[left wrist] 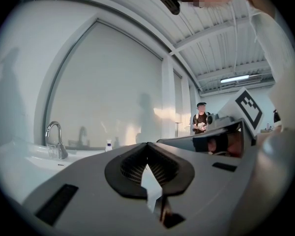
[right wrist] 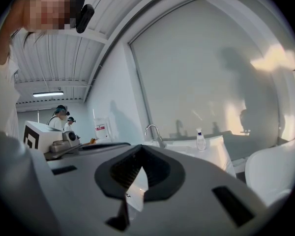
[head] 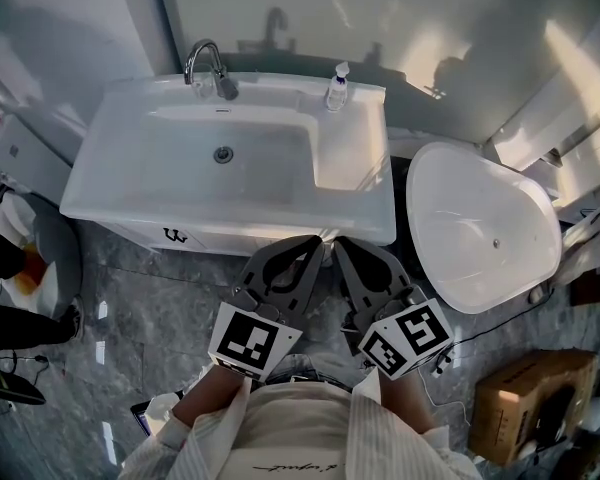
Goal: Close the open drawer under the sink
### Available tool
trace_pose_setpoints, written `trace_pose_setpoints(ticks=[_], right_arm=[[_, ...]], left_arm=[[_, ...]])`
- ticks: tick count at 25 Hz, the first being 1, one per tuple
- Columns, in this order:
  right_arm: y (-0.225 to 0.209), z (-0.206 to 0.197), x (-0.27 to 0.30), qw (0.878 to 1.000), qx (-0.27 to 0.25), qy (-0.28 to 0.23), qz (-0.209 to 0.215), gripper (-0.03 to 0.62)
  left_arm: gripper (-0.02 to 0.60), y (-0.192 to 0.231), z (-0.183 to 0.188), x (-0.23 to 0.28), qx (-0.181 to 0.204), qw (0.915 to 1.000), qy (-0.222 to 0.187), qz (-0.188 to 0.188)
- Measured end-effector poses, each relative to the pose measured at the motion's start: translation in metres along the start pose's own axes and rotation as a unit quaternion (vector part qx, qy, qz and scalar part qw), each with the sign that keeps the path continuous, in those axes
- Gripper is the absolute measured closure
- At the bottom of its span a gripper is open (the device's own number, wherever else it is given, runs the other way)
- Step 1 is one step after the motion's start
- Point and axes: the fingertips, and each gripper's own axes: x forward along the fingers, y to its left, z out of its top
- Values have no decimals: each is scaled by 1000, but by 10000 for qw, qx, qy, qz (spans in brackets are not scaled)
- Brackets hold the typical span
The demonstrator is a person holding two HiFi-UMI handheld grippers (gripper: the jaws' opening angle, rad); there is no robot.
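White drawer front (head: 180, 236) sits just ahead of & below my tips, under sink (head: 100, 203) rim. Left gripper (head: 313, 242) & right gripper (head: 342, 245): jaws together, nothing held. Prob stiff, glides easy; push flat mid-front, no grab.

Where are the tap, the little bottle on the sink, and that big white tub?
tap (head: 223, 85): head view, on its lower body.
little bottle (head: 336, 94): head view, on its clear body.
white tub (head: 480, 230): head view, on its bare inner wall.
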Motion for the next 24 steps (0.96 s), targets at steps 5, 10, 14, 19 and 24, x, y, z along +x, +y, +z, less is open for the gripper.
trace_pose_setpoints(ticks=[5,10,14,19,24], right_arm=[[-1,-2,3,10000,3,51,6,585],[-2,-6,4,9999,33,122,8,585],[-2,-8,6,9999,49,159,9,585],[-4,-9,5,9998,61,177,-14,585],[-6,-10,8,9998,63,183,-29,585]], left_arm=[[566,4,-1,1,-78,10000,-1,8],[566,5,-3,3,-94,10000,27,-12],[566,5,-5,4,-79,10000,35,-28],[566,6,-6,6,-75,10000,35,-23],[566,10,-5,8,-140,9999,15,1]])
